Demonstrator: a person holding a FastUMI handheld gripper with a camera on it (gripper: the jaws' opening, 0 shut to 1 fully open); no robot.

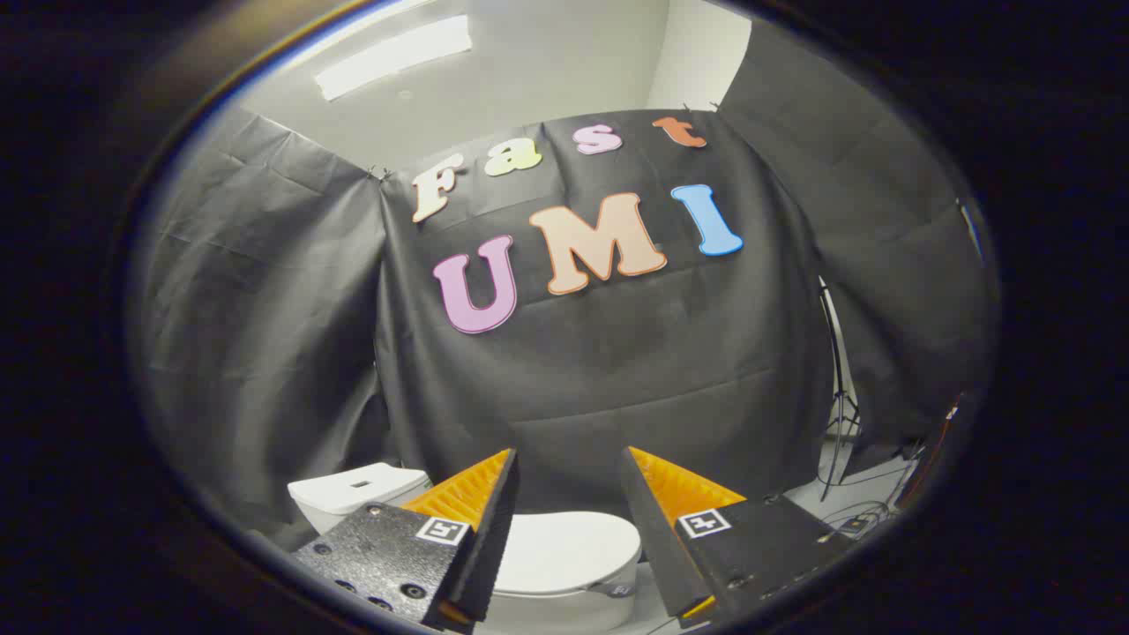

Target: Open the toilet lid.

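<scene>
A white toilet stands low in front of the black cloth wall. Its lid (564, 551) lies flat and closed over the bowl, and the white tank (353, 489) sits behind it to the left. My gripper (569, 459) hovers above the toilet, well apart from it, with its two fingers spread and nothing between them. The lid shows in the gap between the fingers and below them. The left finger (472, 498) covers part of the tank and the lid's left side.
Black cloth walls close the booth on three sides. A light stand (838, 406) and cables (851, 520) are on the pale floor to the right of the toilet, beyond the right finger.
</scene>
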